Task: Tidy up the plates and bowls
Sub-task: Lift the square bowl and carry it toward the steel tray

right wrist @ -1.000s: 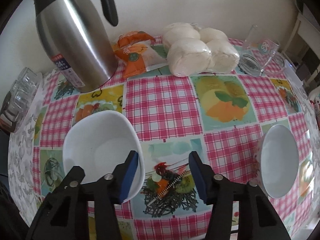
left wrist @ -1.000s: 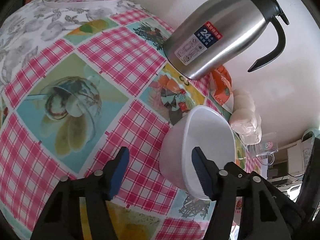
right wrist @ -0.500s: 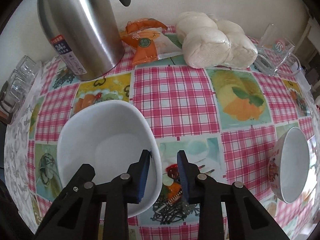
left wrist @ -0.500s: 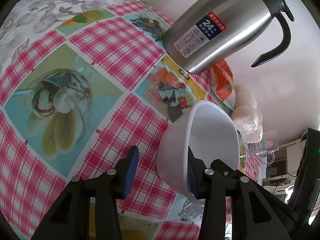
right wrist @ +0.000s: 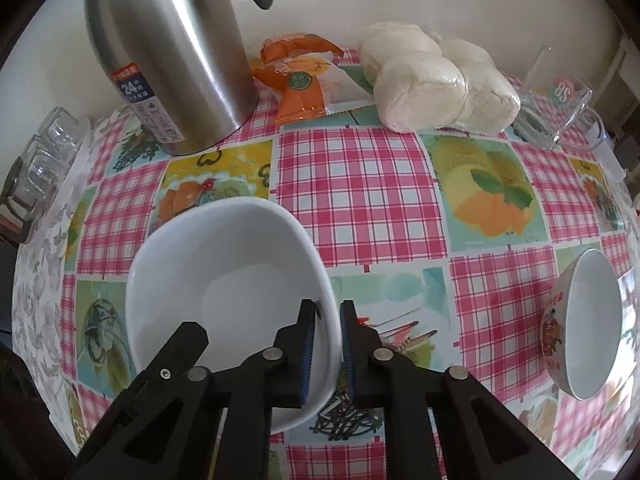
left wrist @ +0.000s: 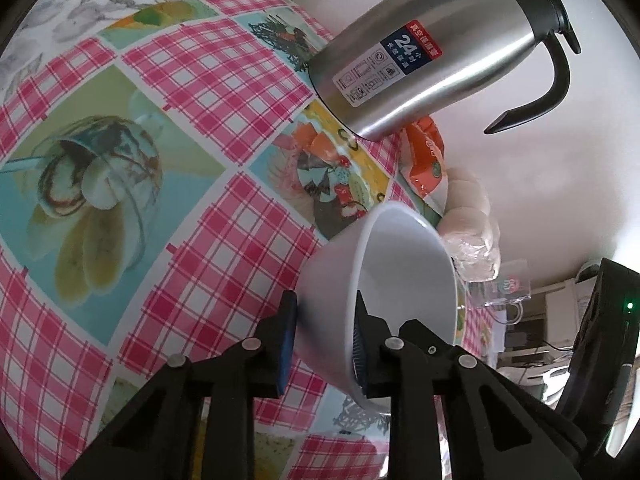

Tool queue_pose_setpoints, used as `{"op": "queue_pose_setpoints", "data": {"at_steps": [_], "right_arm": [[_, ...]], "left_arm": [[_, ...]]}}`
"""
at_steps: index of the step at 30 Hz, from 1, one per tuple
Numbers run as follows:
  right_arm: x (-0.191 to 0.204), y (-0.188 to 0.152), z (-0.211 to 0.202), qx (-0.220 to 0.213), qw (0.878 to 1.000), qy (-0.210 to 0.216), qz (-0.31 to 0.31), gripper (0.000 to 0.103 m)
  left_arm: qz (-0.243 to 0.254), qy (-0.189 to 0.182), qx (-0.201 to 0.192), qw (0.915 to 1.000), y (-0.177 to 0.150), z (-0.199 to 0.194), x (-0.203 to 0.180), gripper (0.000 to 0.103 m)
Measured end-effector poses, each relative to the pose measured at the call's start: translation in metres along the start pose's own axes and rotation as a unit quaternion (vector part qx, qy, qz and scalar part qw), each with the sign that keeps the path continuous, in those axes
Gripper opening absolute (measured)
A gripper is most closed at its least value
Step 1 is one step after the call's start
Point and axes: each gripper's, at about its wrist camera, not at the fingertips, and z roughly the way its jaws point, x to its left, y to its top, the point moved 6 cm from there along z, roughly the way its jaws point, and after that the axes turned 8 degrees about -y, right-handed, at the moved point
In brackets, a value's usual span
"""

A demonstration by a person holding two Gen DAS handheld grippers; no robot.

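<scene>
Now both grippers, L (left wrist: 325,340) & R (right wrist: 328,350), clamp white bowl (right wrist: 224,280) rim.

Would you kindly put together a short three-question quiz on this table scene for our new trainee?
1. True or false: the right gripper has one finger inside the white bowl and one finger outside it.
2. In the right wrist view, what sits far to the right of the white bowl? A. a patterned bowl B. a frying pan C. a stack of plates
3. Fill in: the steel jug stands beside an orange snack ____.

Key: 1 true; 2 A; 3 packet.
</scene>
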Motion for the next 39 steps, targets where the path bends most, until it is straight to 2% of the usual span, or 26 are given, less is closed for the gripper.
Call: {"op": "queue_pose_setpoints", "data": {"at_steps": [10,23,31,39], "right_arm": [[-0.006,-0.007,-0.016,-0.008,1.0,0.01,0.006,0.013],[-0.028,-0.023,-0.082,-0.05,0.996,0.065,0.023,0.013],[-0.051,-0.036,-0.125,-0.087,0.992,0.084,0.023,0.013],[-0.08,-0.057,-0.153,-0.121,0.987,0.098,0.038,0.014]], "left_arm": [[0.022,0.002,-0.001,0.9998,-0.003,-0.015,-0.012,0.026],[0.082,0.0,-0.01,0.9966,-0.025,-0.059,-0.061,0.026],[0.139,0.005,-0.03,0.9898,-0.047,-0.092,-0.102,0.026],[0.179,0.025,-0.032,0.9829,-0.075,-0.104,-0.126,0.026]]}}
